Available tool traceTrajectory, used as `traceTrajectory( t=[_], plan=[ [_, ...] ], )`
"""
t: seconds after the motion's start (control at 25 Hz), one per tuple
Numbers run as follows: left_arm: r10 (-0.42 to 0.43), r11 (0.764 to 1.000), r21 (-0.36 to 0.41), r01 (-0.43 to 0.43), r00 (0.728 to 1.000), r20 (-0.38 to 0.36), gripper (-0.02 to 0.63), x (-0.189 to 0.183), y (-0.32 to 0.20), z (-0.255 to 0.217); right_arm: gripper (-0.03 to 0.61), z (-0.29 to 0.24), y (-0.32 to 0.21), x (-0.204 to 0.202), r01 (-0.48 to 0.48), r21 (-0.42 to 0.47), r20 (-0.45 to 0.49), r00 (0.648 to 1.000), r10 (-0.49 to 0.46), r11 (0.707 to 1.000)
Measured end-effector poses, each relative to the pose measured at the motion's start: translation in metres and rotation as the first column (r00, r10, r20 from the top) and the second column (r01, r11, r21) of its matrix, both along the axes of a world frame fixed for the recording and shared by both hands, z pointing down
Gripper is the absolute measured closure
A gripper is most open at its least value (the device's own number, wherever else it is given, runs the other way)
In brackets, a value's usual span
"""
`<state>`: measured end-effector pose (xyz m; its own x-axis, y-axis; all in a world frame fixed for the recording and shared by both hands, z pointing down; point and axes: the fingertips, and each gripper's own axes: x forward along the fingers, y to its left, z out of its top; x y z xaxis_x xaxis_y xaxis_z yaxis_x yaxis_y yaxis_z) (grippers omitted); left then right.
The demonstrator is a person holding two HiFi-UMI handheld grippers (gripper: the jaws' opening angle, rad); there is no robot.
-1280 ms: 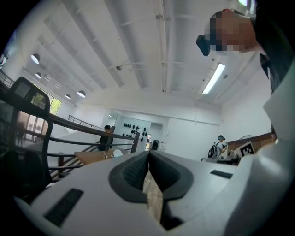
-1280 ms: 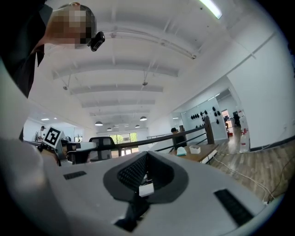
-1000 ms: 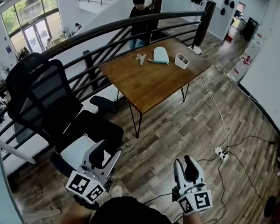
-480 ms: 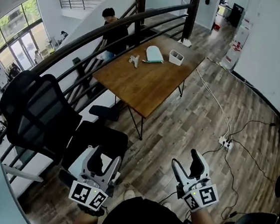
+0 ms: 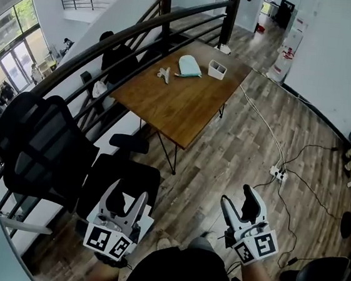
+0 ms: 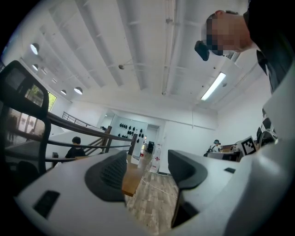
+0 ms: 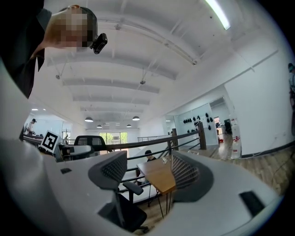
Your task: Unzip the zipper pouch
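The zipper pouch (image 5: 188, 65) is pale mint and lies flat at the far end of a wooden table (image 5: 180, 108), several steps away across the floor. My left gripper (image 5: 127, 195) is held low at the bottom left of the head view, open and empty; its jaws have just been opening. My right gripper (image 5: 238, 199) is at the bottom right, open with nothing between the fingers; its jaws have just closed a little. Both point level toward the table. The table (image 6: 132, 180) shows between the left jaws, and the table (image 7: 159, 177) between the right ones.
A black office chair (image 5: 44, 147) stands close on my left. A dark railing (image 5: 121, 36) runs behind the table, with a person (image 5: 114, 55) beyond it. A white container (image 5: 217, 69) and a small white object (image 5: 165, 74) share the table. A power strip (image 5: 277, 174) and cables lie on the floor.
Both grippers' jaws stand wider than a second ago. The view has swung, so the table and the person behind the railing sit further left.
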<state>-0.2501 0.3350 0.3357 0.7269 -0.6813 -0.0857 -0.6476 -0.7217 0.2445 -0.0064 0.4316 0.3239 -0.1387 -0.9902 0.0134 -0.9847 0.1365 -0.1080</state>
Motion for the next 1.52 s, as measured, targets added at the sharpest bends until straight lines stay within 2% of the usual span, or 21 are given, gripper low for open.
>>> traceTrajectory(
  t=[0.2,0.4,0.6,0.84,1.08,1.28,1.52],
  plan=[
    [0.0,1.0,-0.009,0.0,1.0,0.0,0.337,0.002,-0.013,0.004,0.299,0.002,-0.019,0.005,-0.002,0.005,0.001,1.0,0.002,1.0],
    [-0.049,0.999,-0.004,0.049,0.999,0.011,0.337,0.002,-0.03,0.002,0.31,0.005,-0.05,0.009,0.051,0.016,0.022,0.998,-0.052,0.999],
    [-0.103,0.995,0.009,0.103,0.994,0.037,0.337,0.02,-0.055,0.0,0.314,0.013,-0.092,0.039,0.09,0.025,0.047,0.995,-0.091,0.996],
    [-0.15,0.988,0.031,0.149,0.988,0.032,0.337,0.066,-0.093,-0.01,0.331,0.009,-0.129,0.095,0.116,0.036,0.042,0.992,-0.117,0.993],
    [-0.17,0.985,0.044,0.169,0.985,0.024,0.337,0.121,-0.123,-0.013,0.342,0.009,-0.142,0.162,0.085,0.044,0.074,0.993,-0.088,0.995],
    [-0.177,0.984,0.035,0.176,0.984,0.031,0.337,0.15,-0.131,-0.011,0.344,0.018,-0.143,0.198,0.071,0.026,0.047,0.996,-0.072,0.997],
    [-0.164,0.986,0.017,0.164,0.984,0.062,0.337,0.178,-0.15,-0.001,0.35,0.034,-0.16,0.226,0.057,-0.002,0.095,0.994,-0.056,0.998]
  ],
)
